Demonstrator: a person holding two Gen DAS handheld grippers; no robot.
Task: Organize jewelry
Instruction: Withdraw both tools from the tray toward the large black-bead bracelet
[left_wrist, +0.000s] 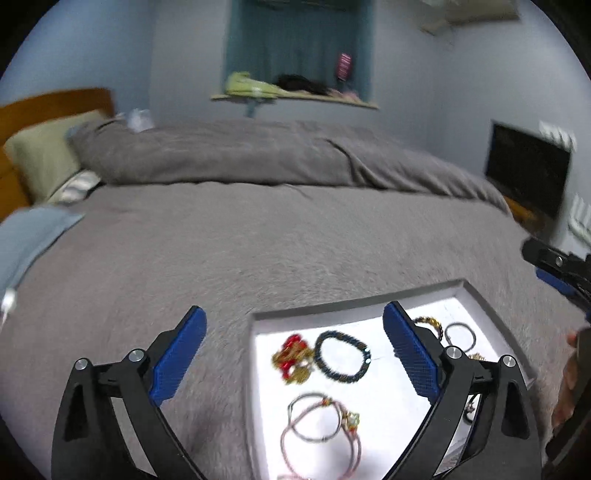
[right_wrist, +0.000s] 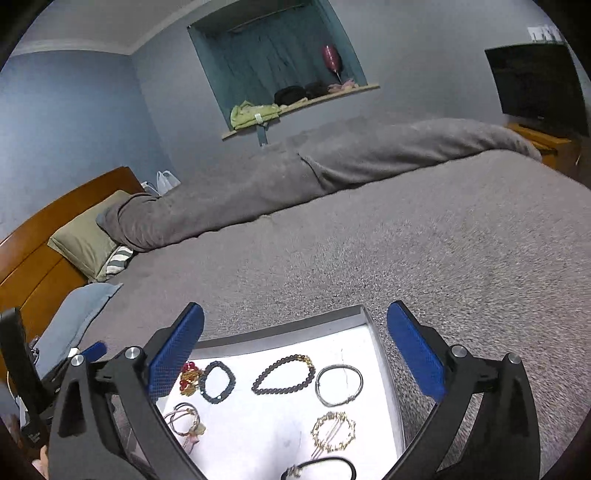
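A shallow white tray lies on the grey bed and holds several bracelets. In the left wrist view: a red and gold piece, a dark beaded bracelet, pink and silver bangles. In the right wrist view: a dark bead strand, a silver bangle, a gold chain bracelet, a black band. My left gripper is open and empty above the tray's left edge. My right gripper is open and empty above the tray's far edge.
The grey blanket covers the bed, with a rolled duvet at the back. Pillows and a wooden headboard are at left. A TV stands at right. A wall niche holds clutter.
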